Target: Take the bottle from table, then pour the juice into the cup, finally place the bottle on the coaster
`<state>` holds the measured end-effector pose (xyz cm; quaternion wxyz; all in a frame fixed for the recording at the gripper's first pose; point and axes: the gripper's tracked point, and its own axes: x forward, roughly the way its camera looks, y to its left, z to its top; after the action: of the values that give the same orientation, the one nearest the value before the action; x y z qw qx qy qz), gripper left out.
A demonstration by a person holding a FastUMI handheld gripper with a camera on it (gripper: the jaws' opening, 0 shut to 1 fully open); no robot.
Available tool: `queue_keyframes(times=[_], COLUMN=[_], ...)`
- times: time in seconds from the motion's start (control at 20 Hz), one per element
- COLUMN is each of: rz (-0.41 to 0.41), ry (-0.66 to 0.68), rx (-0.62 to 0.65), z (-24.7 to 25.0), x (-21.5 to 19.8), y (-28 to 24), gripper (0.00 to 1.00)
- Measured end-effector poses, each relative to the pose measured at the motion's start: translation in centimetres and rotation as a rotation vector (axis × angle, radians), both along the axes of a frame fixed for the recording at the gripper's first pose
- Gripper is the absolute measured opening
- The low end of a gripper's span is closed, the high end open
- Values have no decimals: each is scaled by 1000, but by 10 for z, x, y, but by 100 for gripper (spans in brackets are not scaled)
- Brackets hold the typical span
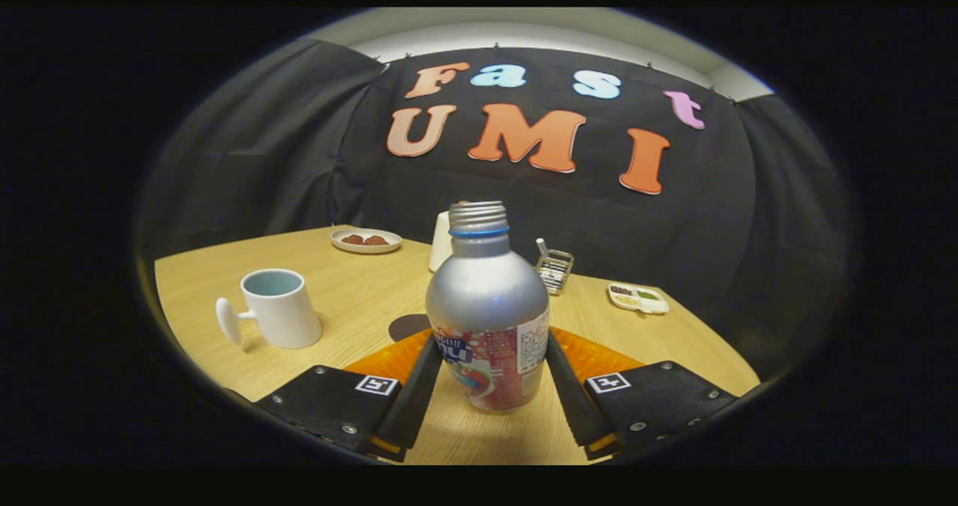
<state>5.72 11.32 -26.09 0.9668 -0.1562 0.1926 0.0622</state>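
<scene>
Cup: the white cup [278,308] stands upright on the table [352,296], off to the left of the fingers and a little beyond them, handle turned outward to the left; its inside looks empty.
Small plate: a plate [366,240] with brown pieces lies far back, beyond the cup.
Coaster: a dark round patch [408,325] just left of and behind the bottle is probably the coaster, mostly hidden, so I cannot be sure.
Bottle: the silver bottle [488,311] stands upright between the fingers, cap off, threaded neck open, label facing the camera.
Gripper: the gripper [490,390] has both fingers lying against the bottle's lower sides, one on each flank; they appear to pinch it at label height, though how firmly I cannot tell.
Step in hand: taking the bottle from the table.
Doing it well: squeeze evenly before lifting, raise it straight up so the open neck stays level, then carry it left toward the cup without tilting early.
Risk: the smooth round body may slip or turn in the grip.
Behind and right: a white container [440,242], a small wire basket [554,267] and a divided dish [638,298] stand clear of the leftward path.
</scene>
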Motion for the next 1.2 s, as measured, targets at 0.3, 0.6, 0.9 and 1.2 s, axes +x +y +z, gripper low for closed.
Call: queue_keyframes(times=[0.3,0.6,0.9,1.2], rz=[77,173,230,292], ry=[-83,-140,-197,-233], rx=[-307,-540,-736,-900], z=[16,24,27,31], x=[10,14,18,17], y=[20,44,62,76], gripper=[77,76,76,76])
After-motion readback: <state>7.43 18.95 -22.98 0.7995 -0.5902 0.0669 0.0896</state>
